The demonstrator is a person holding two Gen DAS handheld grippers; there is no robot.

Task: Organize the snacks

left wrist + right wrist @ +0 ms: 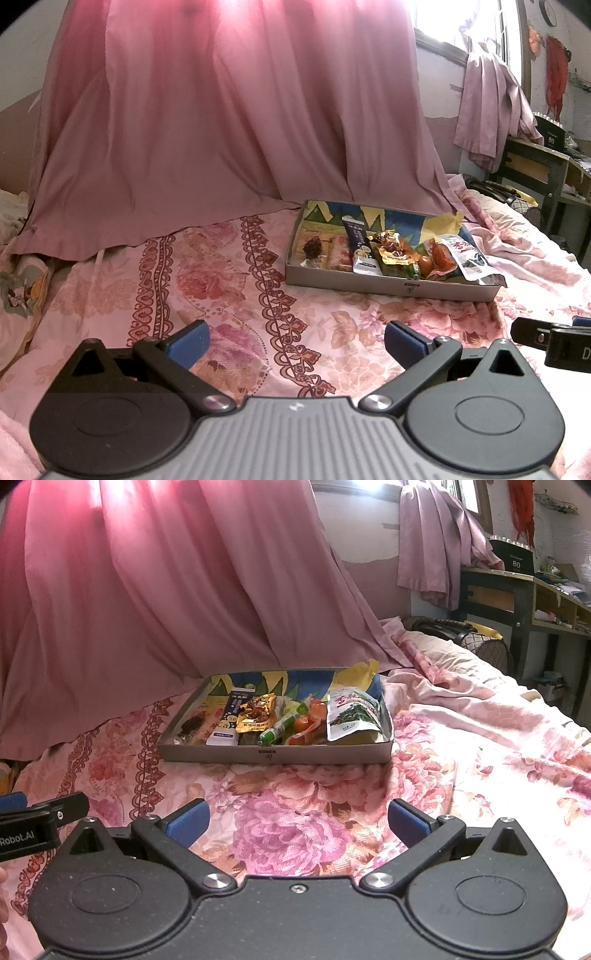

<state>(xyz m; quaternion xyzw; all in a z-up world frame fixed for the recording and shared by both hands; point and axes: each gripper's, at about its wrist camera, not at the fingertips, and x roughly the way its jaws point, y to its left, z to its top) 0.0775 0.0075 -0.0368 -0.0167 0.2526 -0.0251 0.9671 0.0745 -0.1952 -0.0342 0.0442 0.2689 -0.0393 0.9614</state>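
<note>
While both grippers hung low over the flowered bedspread [295, 794], every snack in sight already sat in the shallow box [273, 755], and nothing loose showed on the bed around it. The left gripper [295, 341] had its jaws spread wide and empty, and the right gripper [297, 821] matched it, wide apart with nothing between the blue pads. By my read the sorting looked close to done, or else the packets were waiting to be straightened, because they lay overlapped and crooked: the dark blue packet [229, 716], the gold packet [256, 710], the green tube [280, 729], and the white pouch [351, 712] propped against the right wall. Both tools stood well short of the box. The left view caught the box off to its right and showed a dark candy [313, 246] and a pink wrapper [341, 255] clearly at the left end; the right view faced the box nearly square on and showed the green tube, which the left view barely gave.
</note>
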